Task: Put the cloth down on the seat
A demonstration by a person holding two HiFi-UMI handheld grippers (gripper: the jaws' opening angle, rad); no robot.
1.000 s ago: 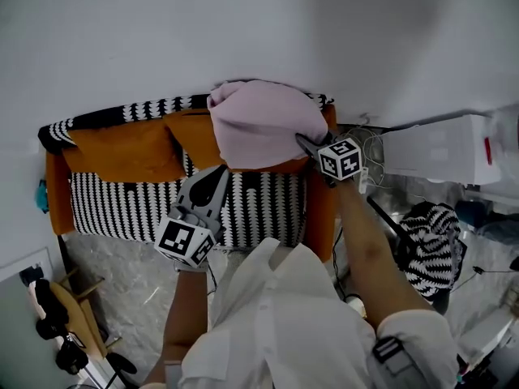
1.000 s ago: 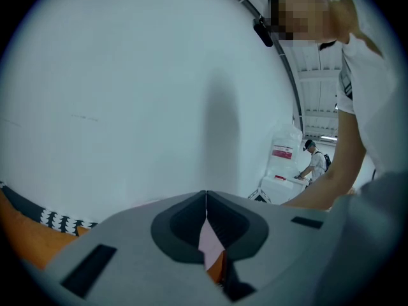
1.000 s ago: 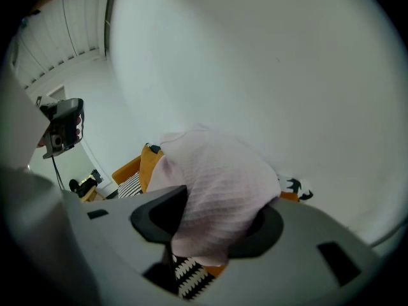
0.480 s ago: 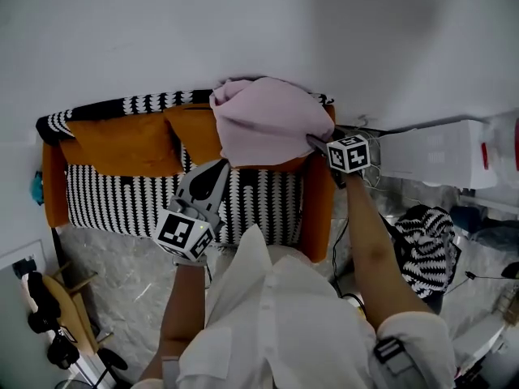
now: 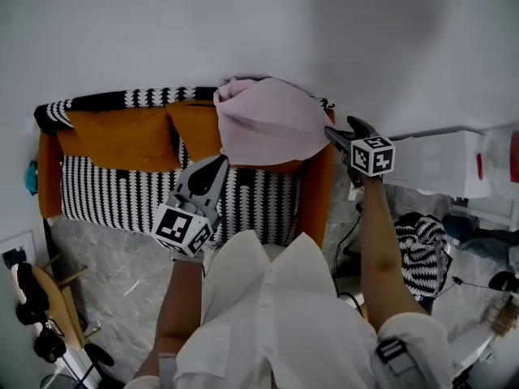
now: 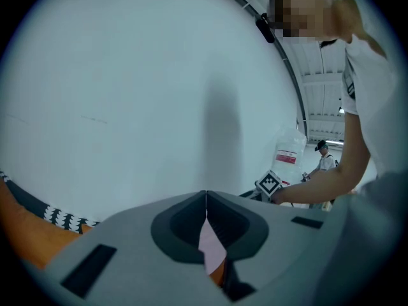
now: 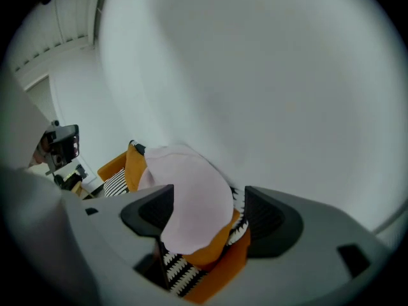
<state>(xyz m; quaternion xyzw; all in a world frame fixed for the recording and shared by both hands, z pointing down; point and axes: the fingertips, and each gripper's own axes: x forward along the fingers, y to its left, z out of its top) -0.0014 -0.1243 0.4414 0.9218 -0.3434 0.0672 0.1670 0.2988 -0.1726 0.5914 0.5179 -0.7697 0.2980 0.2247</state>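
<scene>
The release is judged to be the step in hand: the right tongs (image 5: pixel 342 130) are being spread wide, and the pink cloth (image 5: pixel 263 124), though seen through their gap, is pressed by neither pad. The cloth is heaped just left of these tongs, over the orange cushion (image 5: pixel 190 128) and the backrest, above the striped seat (image 5: pixel 122 197) rather than flat on it. The left tongs (image 5: pixel 217 167) are pressed together and empty, with the cloth just beyond their tip. Next, it is judged, the right tongs must be drawn clear without snagging fabric, and the cloth may need pulling down onto the seat.
</scene>
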